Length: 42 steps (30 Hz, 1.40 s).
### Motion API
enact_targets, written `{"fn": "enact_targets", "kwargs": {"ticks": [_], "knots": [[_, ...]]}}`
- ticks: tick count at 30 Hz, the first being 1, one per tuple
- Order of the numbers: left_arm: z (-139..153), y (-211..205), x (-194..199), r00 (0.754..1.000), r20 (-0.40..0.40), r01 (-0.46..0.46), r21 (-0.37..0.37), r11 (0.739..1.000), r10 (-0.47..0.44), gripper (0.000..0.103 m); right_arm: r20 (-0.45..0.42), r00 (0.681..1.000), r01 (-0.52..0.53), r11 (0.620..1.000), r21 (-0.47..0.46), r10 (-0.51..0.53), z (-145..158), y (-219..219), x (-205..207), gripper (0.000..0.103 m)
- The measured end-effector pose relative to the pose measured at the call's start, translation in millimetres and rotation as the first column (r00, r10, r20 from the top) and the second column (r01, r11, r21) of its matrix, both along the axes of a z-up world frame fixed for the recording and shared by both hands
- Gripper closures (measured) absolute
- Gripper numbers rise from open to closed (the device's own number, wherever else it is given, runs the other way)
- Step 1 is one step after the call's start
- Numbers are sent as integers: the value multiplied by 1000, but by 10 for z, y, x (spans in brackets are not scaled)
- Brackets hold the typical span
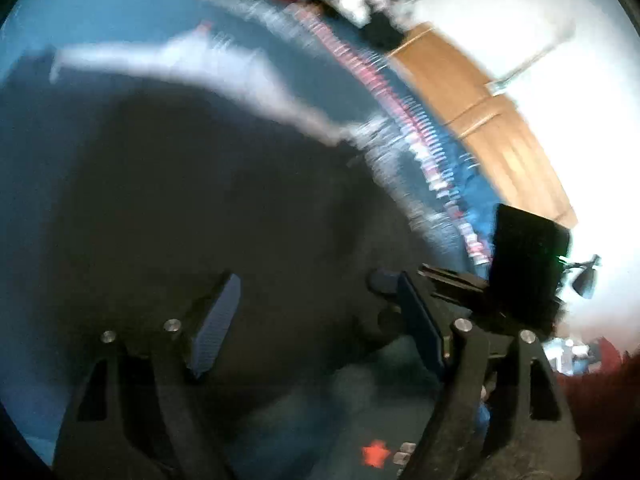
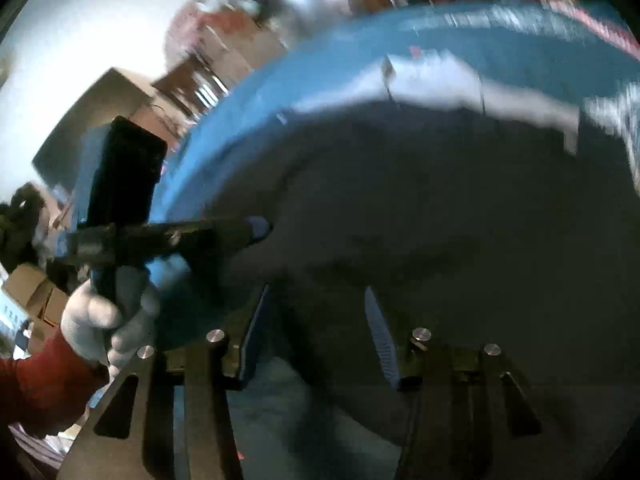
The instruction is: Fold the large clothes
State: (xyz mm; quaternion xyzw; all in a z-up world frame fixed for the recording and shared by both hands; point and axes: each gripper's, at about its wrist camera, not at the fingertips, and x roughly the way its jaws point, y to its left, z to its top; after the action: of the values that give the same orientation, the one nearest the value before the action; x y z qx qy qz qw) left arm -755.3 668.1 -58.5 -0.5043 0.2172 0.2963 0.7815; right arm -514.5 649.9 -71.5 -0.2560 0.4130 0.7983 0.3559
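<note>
The large dark cloth garment (image 1: 192, 200) lay spread on the blue bedcover (image 1: 100, 12) ahead of both tools, seemingly unfolded. The left gripper (image 1: 316, 320) and right gripper (image 2: 316, 332) gaped wide, holding nothing; folding looked barely begun.

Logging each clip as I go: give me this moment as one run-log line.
left hand-held gripper: open, empty | right hand-held gripper: open, empty | dark garment: on blue surface | views: motion-blurred

Both my fisheye views smear with motion blur and bend at black rims. The white wall (image 1: 520, 20) blows out bright; the dark grey cloth (image 2: 440, 200) sits dim, detail lost.
</note>
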Motion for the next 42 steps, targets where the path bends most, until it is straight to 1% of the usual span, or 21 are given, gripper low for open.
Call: {"fn": "enact_targets", "kwargs": {"ticks": [1, 2, 3, 6, 7, 10, 11, 13, 14, 15, 16, 17, 18, 20, 23, 26, 28, 32, 34, 40, 42], "knots": [[-39, 40, -108, 1000, 9, -17, -14, 1000, 17, 54, 12, 1000, 6, 1000, -15, -6, -79, 10, 86, 60], [-78, 69, -288, 999, 8, -46, -28, 999, 46, 72, 6, 1000, 1, 1000, -22, -1, -119, 11, 208, 64], [-92, 76, -432, 998, 10, -69, -33, 997, 69, 84, 2, 1000, 3, 1000, -24, -3, -149, 12, 240, 65], [-145, 39, -1136, 981, 26, -192, -61, 980, 194, 103, 8, 999, 51, 998, -24, -51, -99, -15, 703, 65], [-105, -3, -1244, 971, 31, -233, -67, 970, 235, 103, 26, 996, 81, 997, -17, -80, -81, -25, 869, 64], [-53, -153, -1932, 891, -2, -453, -74, 888, 455, 101, 54, 982, 183, 983, -17, -181, -44, -37, 1363, 60], [-2, -298, -2246, 838, -8, -544, -63, 837, 545, 101, 67, 972, 225, 974, -9, -224, -16, -54, 1523, 59], [95, -478, -2454, 781, -76, -623, -17, 782, 620, 88, 101, 941, 323, 946, 17, -323, 86, -161, 1817, 54], [189, -572, -2479, 764, -112, -638, 17, 770, 636, 77, 136, 922, 359, 932, 43, -362, 124, -202, 1892, 46], [271, -636, -2413, 758, -138, -637, 50, 769, 637, 61, 162, 903, 389, 918, 83, -397, 210, -306, 1928, 45], [352, -694, -2287, 762, -167, -621, 89, 779, 626, 52, 164, 892, 408, 907, 107, -420, 344, -360, 1868, 45], [413, -753, -2062, 772, -196, -590, 130, 797, 604, 37, 171, 879, 429, 894, 125, -446, 390, -435, 1839, 45], [424, -801, -1892, 784, -201, -567, 156, 809, 588, 29, 182, 861, 453, 879, 150, -475, 422, -534, 1795, 45], [364, -879, -1613, 810, -204, -524, 166, 835, 549, 26, 186, 844, 468, 861, 200, -503, 442, -712, 1643, 45], [102, -959, -1263, 813, -254, -501, 153, 852, 524, 25, 257, 797, 478, 831, 285, -547, 312, -992, 1329, 43], [31, -932, -1127, 760, -352, -492, 237, 838, 546, 17, 330, 745, 515, 814, 270, -580, 106, -1061, 1311, 41], [19, -856, -1058, 763, -376, -466, 245, 850, 526, 1, 354, 717, 545, 800, 252, -600, 9, -1075, 1397, 33], [9, -673, -929, 663, -568, -420, 256, 871, 487, 0, 406, 694, 552, 801, 232, -595, 26, -1044, 1434, 31], [-23, -709, -964, 628, -611, -426, 248, 870, 482, 0, 413, 691, 552, 802, 228, -593, 59, -1066, 1441, 31], [-46, -660, -959, 555, -634, -495, 268, 826, 538, 0, 439, 695, 560, 812, 166, -569, 3, -1233, 1517, 26], [-50, -721, -947, 542, -639, -491, 286, 823, 546, 0, 477, 714, 535, 839, 102, -513, -134, -1248, 1491, 15]]}}
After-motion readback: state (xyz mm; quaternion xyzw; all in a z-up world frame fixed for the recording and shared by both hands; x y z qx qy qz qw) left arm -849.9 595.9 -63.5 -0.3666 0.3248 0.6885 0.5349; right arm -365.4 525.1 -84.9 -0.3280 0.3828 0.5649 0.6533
